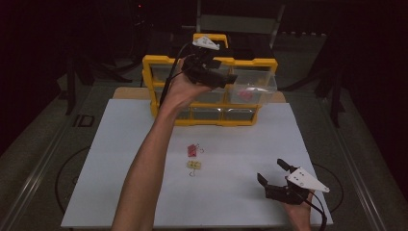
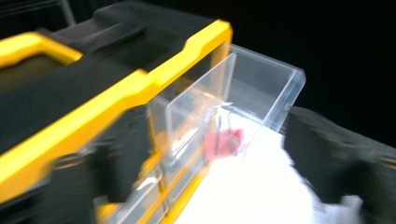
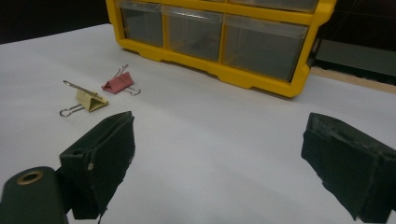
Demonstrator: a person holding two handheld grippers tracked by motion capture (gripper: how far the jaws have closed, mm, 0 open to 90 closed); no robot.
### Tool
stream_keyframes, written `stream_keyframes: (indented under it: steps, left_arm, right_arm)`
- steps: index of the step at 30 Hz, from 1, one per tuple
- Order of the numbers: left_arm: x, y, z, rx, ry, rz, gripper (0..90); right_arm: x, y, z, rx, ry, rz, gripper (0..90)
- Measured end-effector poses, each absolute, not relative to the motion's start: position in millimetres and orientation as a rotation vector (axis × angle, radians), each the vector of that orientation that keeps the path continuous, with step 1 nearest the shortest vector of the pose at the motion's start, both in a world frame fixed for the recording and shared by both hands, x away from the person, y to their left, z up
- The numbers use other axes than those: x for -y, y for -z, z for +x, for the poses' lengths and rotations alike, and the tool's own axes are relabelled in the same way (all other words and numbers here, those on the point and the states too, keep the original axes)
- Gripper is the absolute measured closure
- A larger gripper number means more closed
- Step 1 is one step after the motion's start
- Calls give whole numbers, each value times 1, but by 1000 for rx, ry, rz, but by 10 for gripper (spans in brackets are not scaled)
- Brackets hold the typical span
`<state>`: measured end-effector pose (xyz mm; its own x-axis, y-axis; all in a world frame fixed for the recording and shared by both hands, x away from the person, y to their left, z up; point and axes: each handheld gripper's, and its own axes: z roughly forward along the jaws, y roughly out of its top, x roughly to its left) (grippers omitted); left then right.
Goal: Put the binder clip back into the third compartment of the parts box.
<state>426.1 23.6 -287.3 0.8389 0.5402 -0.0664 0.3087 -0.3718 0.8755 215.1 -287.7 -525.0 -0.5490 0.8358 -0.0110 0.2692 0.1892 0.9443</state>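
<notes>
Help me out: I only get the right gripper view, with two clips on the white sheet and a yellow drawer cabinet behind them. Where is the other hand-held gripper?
Observer: The left hand-held gripper is raised at the top row of the cabinet, next to the right-hand drawer.
Operator: Is that drawer shut?
Observer: No, it is pulled out towards the person.
Operator: Anything in it?
Observer: One red clip lies inside.
</notes>
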Motion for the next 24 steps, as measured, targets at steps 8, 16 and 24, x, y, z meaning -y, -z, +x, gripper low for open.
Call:
stream_keyframes:
  steps: [8, 16, 24]
  left_arm:
    - [-47, 312, 413, -700, -347, 2028, 122]
    - [-74, 354, 388, -715, -354, 2047, 134]
    - [-89, 386, 372, -711, -332, 2065, 136]
  right_arm:
    - [288, 525, 214, -1929, -1356, 1031, 91]
    - [288, 525, 213, -1937, -1359, 1029, 91]
    - [286, 525, 213, -1945, -1355, 1023, 91]
